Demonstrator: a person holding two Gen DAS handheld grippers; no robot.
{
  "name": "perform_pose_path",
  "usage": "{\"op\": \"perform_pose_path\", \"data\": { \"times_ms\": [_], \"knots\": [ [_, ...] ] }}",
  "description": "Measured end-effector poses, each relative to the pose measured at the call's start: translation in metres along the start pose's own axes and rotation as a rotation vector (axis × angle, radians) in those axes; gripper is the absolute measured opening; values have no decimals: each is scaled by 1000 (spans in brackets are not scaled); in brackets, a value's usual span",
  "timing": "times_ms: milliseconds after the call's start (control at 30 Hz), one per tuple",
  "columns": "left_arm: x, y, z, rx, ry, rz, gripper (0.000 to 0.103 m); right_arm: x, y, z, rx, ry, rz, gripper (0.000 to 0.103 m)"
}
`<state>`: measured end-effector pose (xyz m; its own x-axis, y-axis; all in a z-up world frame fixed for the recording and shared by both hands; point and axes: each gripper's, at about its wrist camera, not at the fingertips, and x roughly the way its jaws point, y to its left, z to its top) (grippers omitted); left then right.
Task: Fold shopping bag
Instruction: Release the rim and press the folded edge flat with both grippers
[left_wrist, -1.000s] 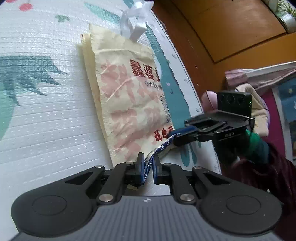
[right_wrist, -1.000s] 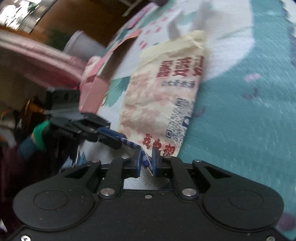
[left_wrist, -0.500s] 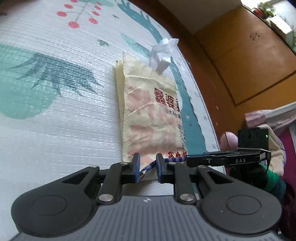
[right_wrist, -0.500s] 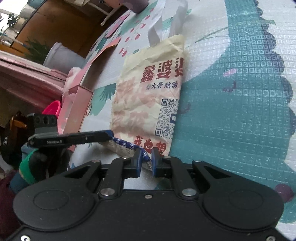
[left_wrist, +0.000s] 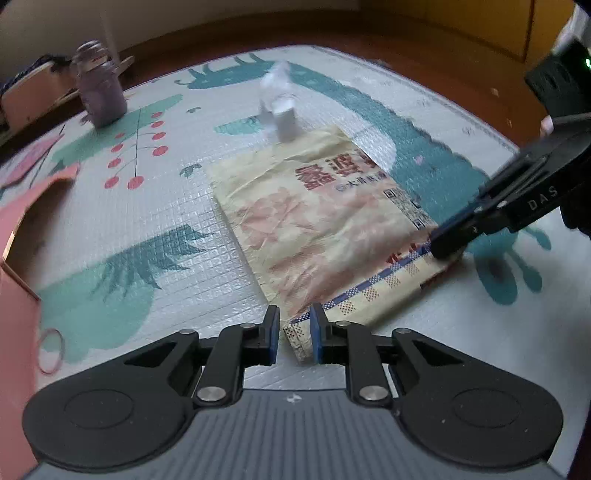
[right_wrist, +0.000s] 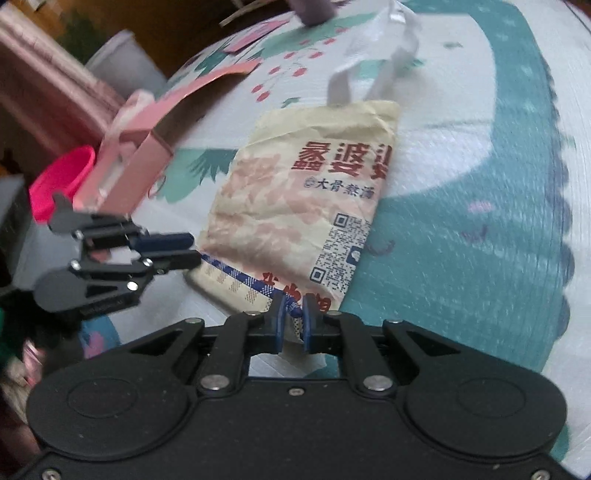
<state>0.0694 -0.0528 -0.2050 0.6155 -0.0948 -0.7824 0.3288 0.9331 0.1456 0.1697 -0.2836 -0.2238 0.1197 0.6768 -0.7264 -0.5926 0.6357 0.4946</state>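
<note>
Your shopping bag (left_wrist: 325, 225) lies flat on the play mat (left_wrist: 155, 206), cream with red characters and a QR code, its white handles (left_wrist: 279, 107) pointing away from you at the far end. The near edge, with the blue checked band, is turned up toward both tools.

Your left tool (left_wrist: 293, 332) sits at the near left corner of the bag. Its fingers stand narrowly apart, and the corner of the bag rests in the gap, against the right finger only; the left finger is clear of it, so nothing is clamped here.

Your right tool (right_wrist: 292, 325) sits at the near right corner. Its blue pads are drawn close together with the blue checked edge of the bag pinched between them. In the left wrist view that tool comes in from the right, its tip on the bag's edge.

A pink cardboard box (right_wrist: 129, 162) and a pink bowl (right_wrist: 61, 177) lie to the left of the bag, a purplish jar (left_wrist: 99, 96) stands at the far left of the mat, and a pink rubber band (left_wrist: 51, 350) lies near your left tool.
</note>
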Motion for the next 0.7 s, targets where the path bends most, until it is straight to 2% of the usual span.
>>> {"op": "perform_pose_path", "data": {
  "times_ms": [67, 133, 167, 200, 267, 333, 367, 433, 467, 533, 600, 700],
  "knots": [
    [-12, -8, -1, 32, -81, 43, 19, 1, 0, 1, -19, 4, -4, 4],
    [-19, -16, 0, 23, -143, 20, 19, 2, 0, 2, -27, 6, -5, 5],
    [-19, -26, -1, 27, -189, -48, 19, 2, -1, 2, -25, 6, -2, 5],
    [-14, -35, -1, 37, -188, -84, 19, 3, -1, 2, -22, 6, 1, 5],
    [0, -48, -4, 63, -139, -82, 18, 2, -5, 1, -6, 3, 10, 5],
    [10, -49, -13, 12, -148, -67, 18, 1, -8, 0, 14, 0, 20, 5],
    [12, -43, -14, -52, -149, -85, 18, -1, -11, 0, 27, 0, 21, 5],
    [13, -43, -9, -54, -123, -81, 18, -8, -16, 0, 58, -12, 3, 12],
    [14, -43, -5, -50, -107, -79, 18, -11, -18, -1, 55, -17, -15, 17],
    [16, -42, -2, -50, -89, -82, 18, -17, -17, -2, 42, -27, -71, 22],
    [17, -38, -2, -58, -91, -96, 18, -23, -10, -3, 14, -42, -120, 22],
    [18, -33, -6, -91, -99, -113, 18, -39, 12, -2, -82, -127, -179, 21]
  ]
}}
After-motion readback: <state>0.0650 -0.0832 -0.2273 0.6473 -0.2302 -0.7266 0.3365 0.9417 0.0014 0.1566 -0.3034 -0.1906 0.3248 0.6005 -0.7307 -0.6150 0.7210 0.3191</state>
